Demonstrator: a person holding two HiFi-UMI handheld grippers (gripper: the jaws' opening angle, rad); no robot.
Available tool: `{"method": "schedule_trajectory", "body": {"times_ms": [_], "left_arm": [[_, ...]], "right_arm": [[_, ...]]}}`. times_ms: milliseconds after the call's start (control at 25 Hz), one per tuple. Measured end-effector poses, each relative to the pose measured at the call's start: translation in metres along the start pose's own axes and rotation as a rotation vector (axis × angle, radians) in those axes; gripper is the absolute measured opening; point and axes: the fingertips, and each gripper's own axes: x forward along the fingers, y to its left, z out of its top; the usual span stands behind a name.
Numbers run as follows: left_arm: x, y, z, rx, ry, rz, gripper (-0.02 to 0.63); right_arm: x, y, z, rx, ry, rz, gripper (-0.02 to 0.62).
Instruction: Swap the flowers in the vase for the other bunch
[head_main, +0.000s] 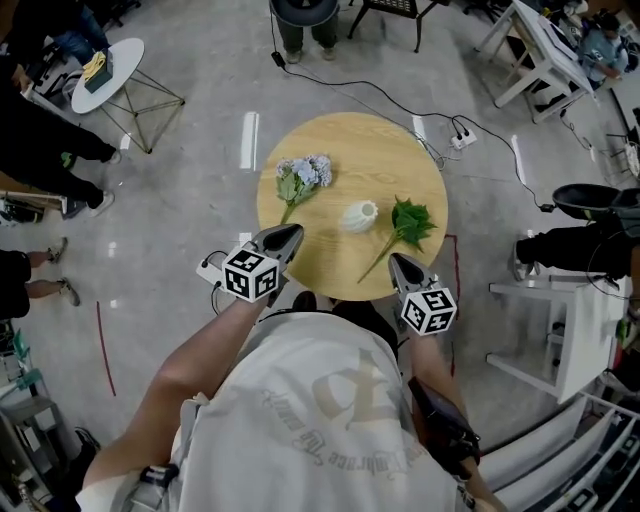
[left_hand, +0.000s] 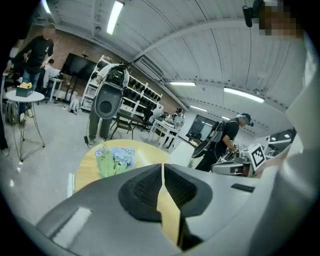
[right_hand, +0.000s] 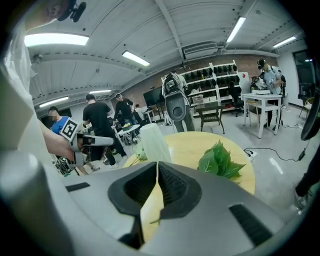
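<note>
While both claws are pressed together on nothing, the left gripper (head_main: 292, 234) hangs over the near-left rim of the table (head_main: 330, 135) and the right gripper (head_main: 396, 262) over the near-right rim. The thin stem end of the green bunch (head_main: 410, 222) shows through the gap behind the right gripper's pads, apparently not pinched.

The likeliest slip is going in with the jaws together, which would shove a stem along the wood instead of catching it. Both stems lie flat, so a pinch may scrape the table or miss. The vase (head_main: 360, 216) looks light and narrow, and a bunch dragged past it could tip it over. Both bunches lie out of the vase, so the wrong one might go in.

The vase is white and tapering, upright and seemingly empty, at the middle of the table. The blue bunch (head_main: 305, 174), pale heads over green leaves, lies to its left. The leafy green bunch lies just to its right.
</note>
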Motion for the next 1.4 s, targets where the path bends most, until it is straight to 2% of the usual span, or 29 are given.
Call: {"method": "schedule_trajectory", "body": {"times_ms": [480, 800, 840, 880, 920, 1200, 1400], "left_arm": [[-0.016, -0.027, -0.026, -0.01, 0.02, -0.008, 0.018], [-0.008, -0.044, -0.028, -0.012, 0.038, 0.01, 0.018], [-0.006, -0.045, -0.028, -0.012, 0.038, 0.014, 0.018], [-0.005, -0.045, -0.028, -0.015, 0.038, 0.019, 0.018], [-0.004, -0.046, -0.028, -0.018, 0.036, 0.027, 0.018], [0.001, -0.043, -0.024, -0.043, 0.01, 0.078, 0.018], [0.005, -0.042, -0.022, -0.051, -0.005, 0.102, 0.018]], "right_arm": [[-0.005, -0.016, -0.018, 0.023, 0.038, -0.069, 0.012], [-0.002, -0.068, -0.024, 0.122, 0.026, -0.162, 0.014], [-0.001, -0.076, -0.023, 0.122, 0.026, -0.172, 0.024], [0.001, -0.083, -0.021, 0.118, 0.028, -0.178, 0.091], [0.003, -0.09, -0.019, 0.11, 0.03, -0.18, 0.16], [0.014, -0.118, 0.008, -0.051, 0.056, -0.143, 0.235], [0.028, -0.132, 0.017, -0.19, 0.118, -0.086, 0.267]]}}
